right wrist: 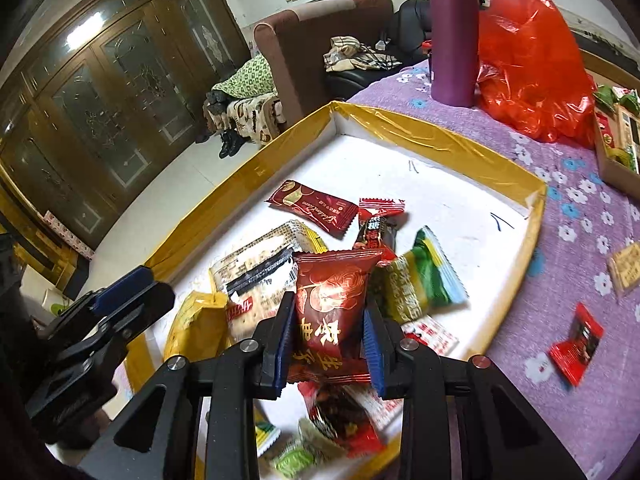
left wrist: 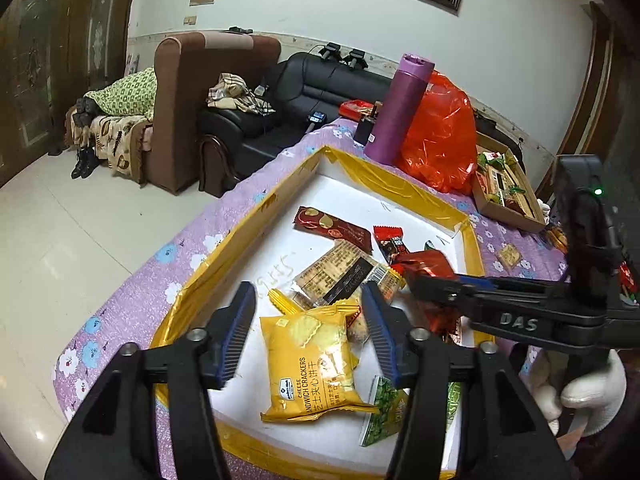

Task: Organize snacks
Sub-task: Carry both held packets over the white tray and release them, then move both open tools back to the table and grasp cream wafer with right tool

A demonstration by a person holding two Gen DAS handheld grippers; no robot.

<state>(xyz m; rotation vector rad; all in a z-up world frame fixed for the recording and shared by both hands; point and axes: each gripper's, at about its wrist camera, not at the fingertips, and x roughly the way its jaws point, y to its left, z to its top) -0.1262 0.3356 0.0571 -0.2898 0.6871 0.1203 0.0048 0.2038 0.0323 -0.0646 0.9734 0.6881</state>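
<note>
A white tray with a yellow taped rim (left wrist: pixel 384 172) (right wrist: pixel 440 136) lies on a purple flowered cloth and holds several snack packets. My left gripper (left wrist: pixel 308 288) is open over the tray's near end. A yellow cheese cracker pack (left wrist: pixel 312 364) lies between its blue pads, which do not touch it. My right gripper (right wrist: pixel 330 308) is shut on a shiny red packet (right wrist: pixel 332 312) (left wrist: pixel 424 264), held above the pile in the middle of the tray. In the right wrist view the left gripper (right wrist: pixel 120 292) shows at the left edge. A white-gloved hand (left wrist: pixel 592 392) holds the right gripper.
A purple bottle (left wrist: pixel 400 108) (right wrist: pixel 454 40) and a red plastic bag (left wrist: pixel 440 136) (right wrist: pixel 532 60) stand behind the tray. A cardboard box (left wrist: pixel 508 214) of snacks sits at the right. A loose red packet (right wrist: pixel 576 344) and a cracker (right wrist: pixel 626 264) lie on the cloth. Sofas stand beyond.
</note>
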